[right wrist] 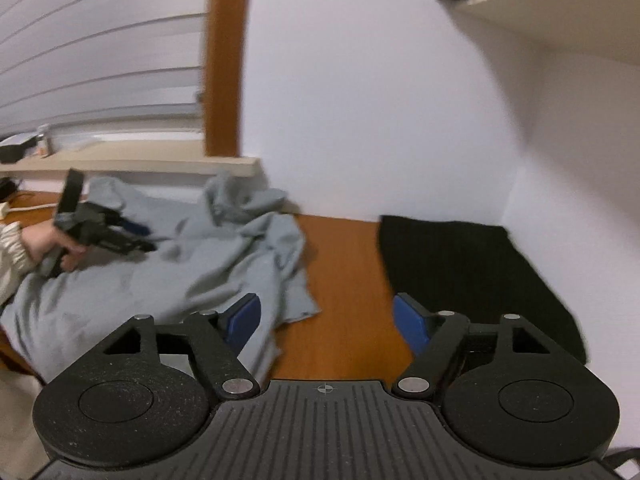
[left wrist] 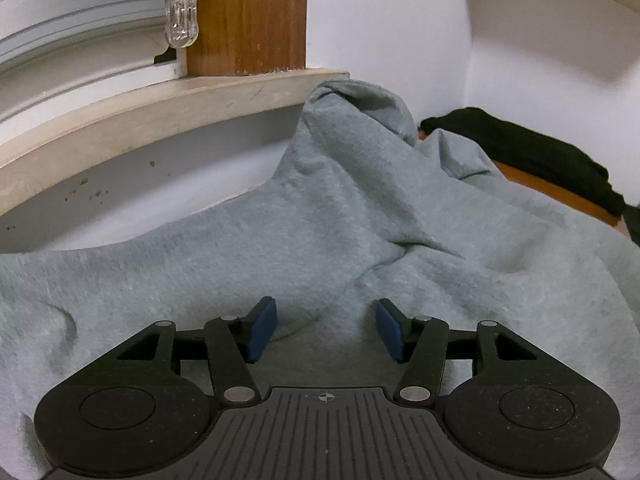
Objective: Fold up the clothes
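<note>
We note both the left gripper [left wrist: 326, 326] and right gripper [right wrist: 326, 322] gape wide, holding nothing; the rumpled grey garment [left wrist: 320, 220], overhanging the table's [right wrist: 348, 280] near edge, may slide off.

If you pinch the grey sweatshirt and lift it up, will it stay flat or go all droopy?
Probably droopy: the grey sweatshirt already lies in soft wrinkles and a bunched heap by the wall. Its fuzzy surface should grip well, not slip. It looks thick, so likely a bit heavy for cloth.
</note>
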Available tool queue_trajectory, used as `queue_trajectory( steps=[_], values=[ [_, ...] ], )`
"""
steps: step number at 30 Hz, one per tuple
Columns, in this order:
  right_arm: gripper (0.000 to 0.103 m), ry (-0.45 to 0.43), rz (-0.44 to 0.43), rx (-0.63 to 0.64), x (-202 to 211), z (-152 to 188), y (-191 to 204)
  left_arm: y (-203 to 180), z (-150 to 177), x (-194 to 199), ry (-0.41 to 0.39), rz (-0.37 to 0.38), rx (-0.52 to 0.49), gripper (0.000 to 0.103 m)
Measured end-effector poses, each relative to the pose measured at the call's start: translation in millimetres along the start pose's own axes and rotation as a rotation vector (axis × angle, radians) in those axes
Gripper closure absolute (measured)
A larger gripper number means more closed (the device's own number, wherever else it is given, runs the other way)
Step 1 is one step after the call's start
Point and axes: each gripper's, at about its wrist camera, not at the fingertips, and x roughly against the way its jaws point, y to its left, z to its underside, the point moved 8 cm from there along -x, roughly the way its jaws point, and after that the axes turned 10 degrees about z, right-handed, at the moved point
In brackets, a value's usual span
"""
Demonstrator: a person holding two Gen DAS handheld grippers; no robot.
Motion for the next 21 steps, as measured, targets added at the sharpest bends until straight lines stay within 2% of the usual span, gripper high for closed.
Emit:
queue_trajectory(
  steps=[1, 3, 4, 5, 6, 10, 13, 15, 21],
  values=[
    [0.036, -0.01, -0.021, -0.007, -10, 4, 9, 0, 1, 1, 0.002, -0.002, -0.004, 0.043],
    [0.06, -0.019, -0.079, -0.038, -52, 15, 36, 1, 3, 3, 0.005, -0.007, -0.012, 0.042],
    [0.067, -0.023, -0.108, -0.053, -73, 21, 48, 2, 4, 4, 0.006, -0.009, -0.015, 0.042],
    [0.074, -0.02, -0.133, -0.06, -93, 25, 62, 4, 5, 7, 0.007, -0.009, -0.013, 0.042],
    [0.075, -0.002, -0.153, -0.052, -110, 27, 76, 8, 7, 11, 0.007, -0.015, -0.01, 0.042],
    [0.075, 0.067, -0.229, -0.021, -177, 34, 132, 24, 15, 27, 0.004, -0.042, 0.01, 0.042],
    [0.072, 0.103, -0.233, 0.037, -200, 37, 155, 34, 22, 41, 0.002, -0.063, 0.028, 0.041],
    [0.066, 0.104, -0.227, 0.05, -208, 39, 157, 41, 27, 49, 0.0, -0.078, 0.038, 0.041],
    [0.064, 0.062, -0.259, 0.024, -213, 44, 151, 47, 34, 65, 0.002, -0.117, 0.054, 0.04]
  ],
)
